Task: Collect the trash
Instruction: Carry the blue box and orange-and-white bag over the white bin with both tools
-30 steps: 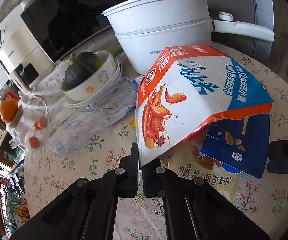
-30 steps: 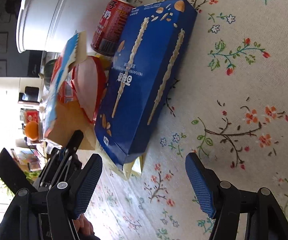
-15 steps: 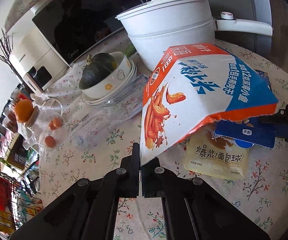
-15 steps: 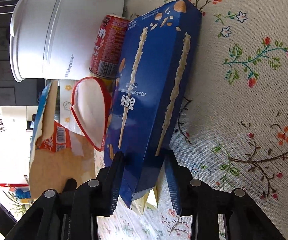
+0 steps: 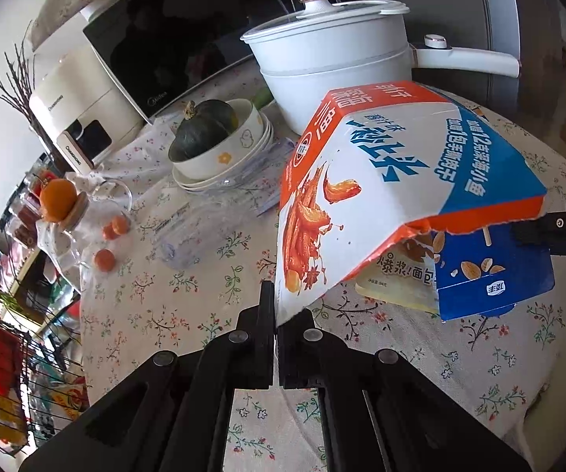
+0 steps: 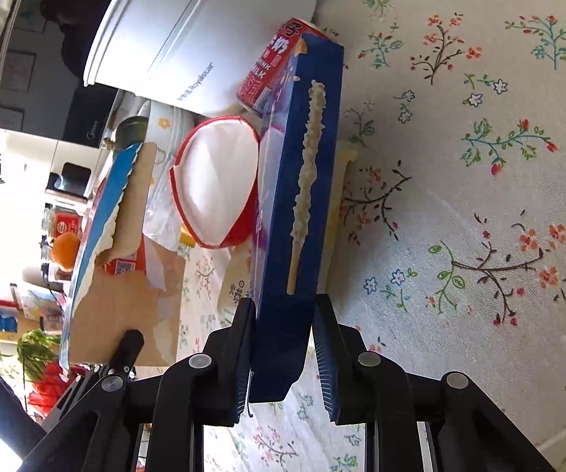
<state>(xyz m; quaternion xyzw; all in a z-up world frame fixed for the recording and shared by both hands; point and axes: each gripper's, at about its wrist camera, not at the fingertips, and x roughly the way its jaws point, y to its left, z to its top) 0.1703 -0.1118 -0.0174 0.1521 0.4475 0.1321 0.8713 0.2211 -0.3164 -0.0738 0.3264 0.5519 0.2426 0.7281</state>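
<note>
One white pot (image 5: 334, 63); one torn snack carton (image 5: 393, 181); one blue biscuit box (image 6: 298, 204); one red can (image 6: 273, 67); one yellow packet (image 5: 397, 279); one squash (image 5: 200, 129); two grippers.

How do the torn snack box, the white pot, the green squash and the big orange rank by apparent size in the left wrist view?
1. torn snack box, nearest the camera
2. white pot
3. green squash
4. big orange

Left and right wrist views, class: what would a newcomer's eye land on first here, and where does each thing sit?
The big torn orange, white and blue snack box fills the middle of the left view, pinched at its corner by the shut left gripper. In the right view, the right gripper clamps a blue biscuit-stick box on edge above the floral tablecloth. A white pot stands behind.
</note>
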